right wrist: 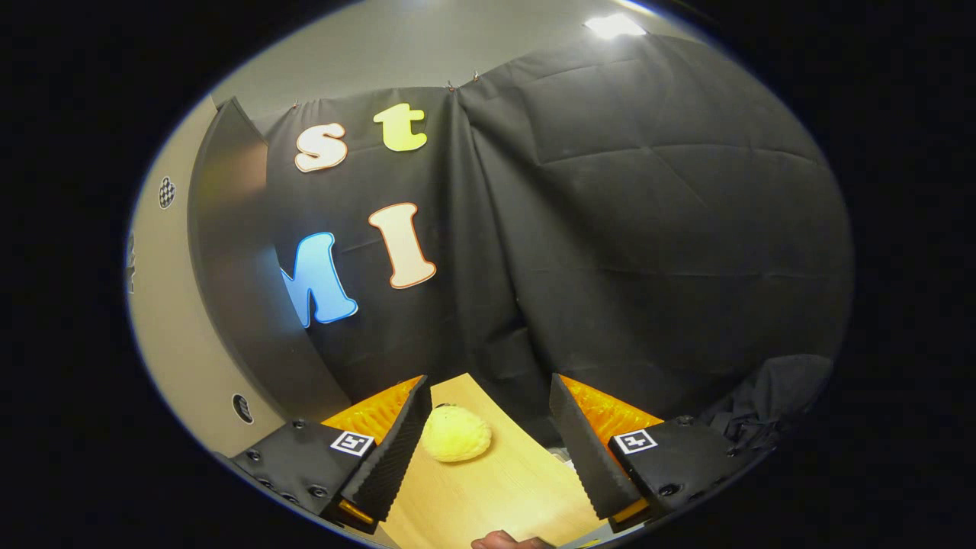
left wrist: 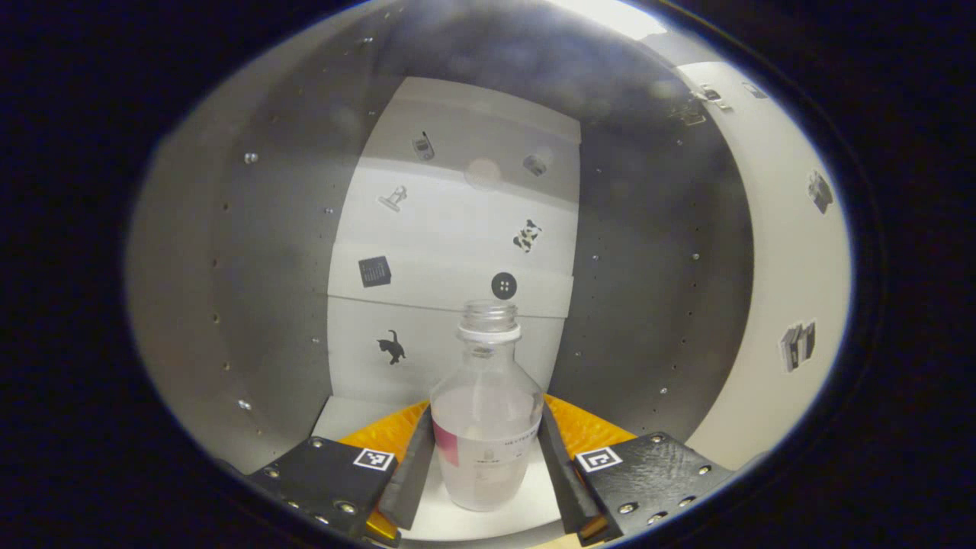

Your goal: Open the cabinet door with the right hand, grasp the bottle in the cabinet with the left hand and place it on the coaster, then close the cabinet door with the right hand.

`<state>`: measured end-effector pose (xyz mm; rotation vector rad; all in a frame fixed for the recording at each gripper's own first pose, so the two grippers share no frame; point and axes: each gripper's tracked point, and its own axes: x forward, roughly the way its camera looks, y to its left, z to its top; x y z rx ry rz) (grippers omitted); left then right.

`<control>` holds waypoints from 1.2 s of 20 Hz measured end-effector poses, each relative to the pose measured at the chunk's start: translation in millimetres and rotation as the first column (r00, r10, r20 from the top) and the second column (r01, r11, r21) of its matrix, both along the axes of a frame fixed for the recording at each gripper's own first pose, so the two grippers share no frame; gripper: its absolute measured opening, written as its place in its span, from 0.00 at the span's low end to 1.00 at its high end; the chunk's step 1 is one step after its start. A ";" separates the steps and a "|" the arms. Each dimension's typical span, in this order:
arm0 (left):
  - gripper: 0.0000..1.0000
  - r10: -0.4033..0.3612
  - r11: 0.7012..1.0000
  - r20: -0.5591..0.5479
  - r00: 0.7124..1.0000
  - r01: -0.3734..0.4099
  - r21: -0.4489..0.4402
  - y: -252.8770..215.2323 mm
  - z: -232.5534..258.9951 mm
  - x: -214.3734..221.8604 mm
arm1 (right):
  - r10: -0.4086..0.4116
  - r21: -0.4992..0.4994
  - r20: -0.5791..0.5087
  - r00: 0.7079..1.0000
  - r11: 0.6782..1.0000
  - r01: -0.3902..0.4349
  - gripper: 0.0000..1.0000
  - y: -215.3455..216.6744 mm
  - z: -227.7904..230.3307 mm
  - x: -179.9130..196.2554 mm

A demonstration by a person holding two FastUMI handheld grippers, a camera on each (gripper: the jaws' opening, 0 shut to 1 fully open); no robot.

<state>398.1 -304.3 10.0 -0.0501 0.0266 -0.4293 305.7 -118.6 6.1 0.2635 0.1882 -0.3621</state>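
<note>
White cabinet [left wrist: 450, 229] walls are surrounding the bottle [left wrist: 486, 427], which is standing between the left gripper [left wrist: 486, 476]'s fingers as they appear to be pressing its sides; lifting likely follows. The right gripper [right wrist: 488, 450] is hanging released above the table [right wrist: 496, 488].

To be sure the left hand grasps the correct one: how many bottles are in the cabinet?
1. The bottle stands upright on the cabinet floor, between the left gripper jaws. No others appear.
</note>
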 end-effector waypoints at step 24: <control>0.69 0.112 0.993 0.065 0.992 -0.114 0.031 171.4 -7.4 -270.5 | 0.153 -0.043 0.025 0.988 0.987 -0.152 0.98 72.2 12.2 -86.8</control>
